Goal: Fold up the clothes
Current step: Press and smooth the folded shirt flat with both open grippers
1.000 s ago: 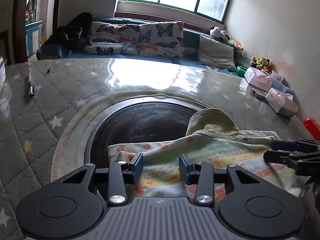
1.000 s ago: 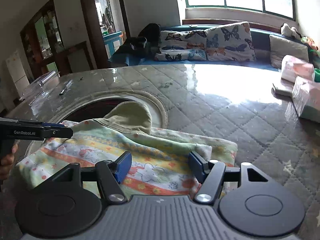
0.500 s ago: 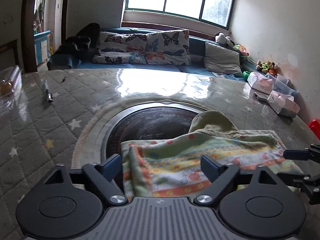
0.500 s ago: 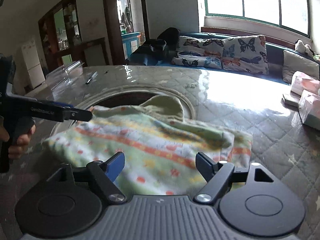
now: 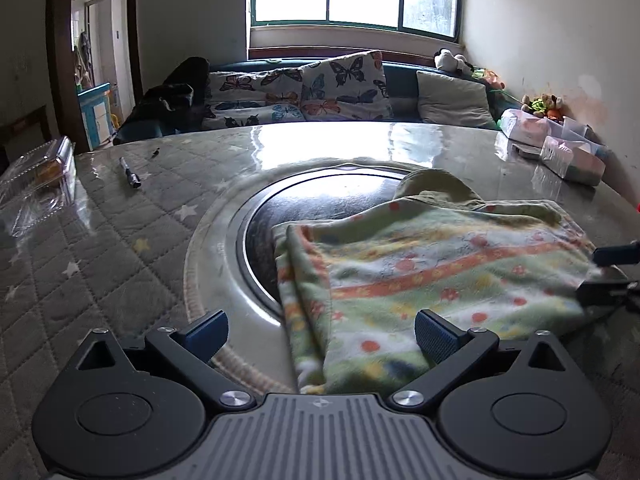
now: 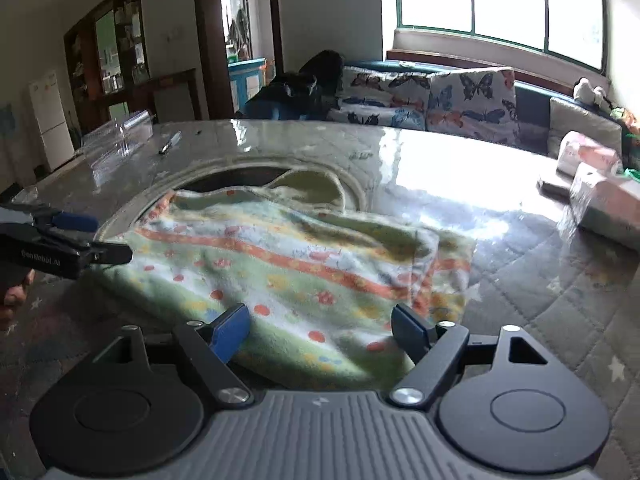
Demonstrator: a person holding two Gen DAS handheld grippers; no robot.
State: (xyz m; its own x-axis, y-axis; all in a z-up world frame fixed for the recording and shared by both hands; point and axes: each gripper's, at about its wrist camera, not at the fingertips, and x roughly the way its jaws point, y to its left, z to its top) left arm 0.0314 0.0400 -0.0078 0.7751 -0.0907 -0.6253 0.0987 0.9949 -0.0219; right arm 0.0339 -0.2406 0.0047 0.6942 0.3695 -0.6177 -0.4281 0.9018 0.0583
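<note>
With both jaws spread, my left hand-held gripper [image 5: 320, 330] hangs over the near left corner of the folded fleece garment [image 5: 432, 280], pale green with orange stripes and red dots. Its jaws have just been opening and now stand as wide as they go; the cloth's folded edge lies between the blue pads [image 5: 206, 334], but neither pad presses on it. My right hand-held gripper [image 6: 320, 332] is wide too, its jaws having just opened further, and the near hem of the garment sits between them, loose and unpinched (nothing is gripped on either side).

The garment lies flat on the desk [image 5: 100, 240], which wears a grey quilted cover with stars under a glossy clear sheet. Its far part overlaps the round dark inset [image 5: 320, 208] in the middle of the desk, and an olive-green hood [image 5: 434, 186] pokes out from the far edge.

From the right wrist view I see my left gripper at the garment's left edge, with fingers of my hand [image 6: 14, 296] just below it. A dark pen [image 5: 130, 172] and a clear plastic box [image 5: 40, 176] sit well away at the far left, and wrapped packs [image 5: 568, 152] at the far right.
</note>
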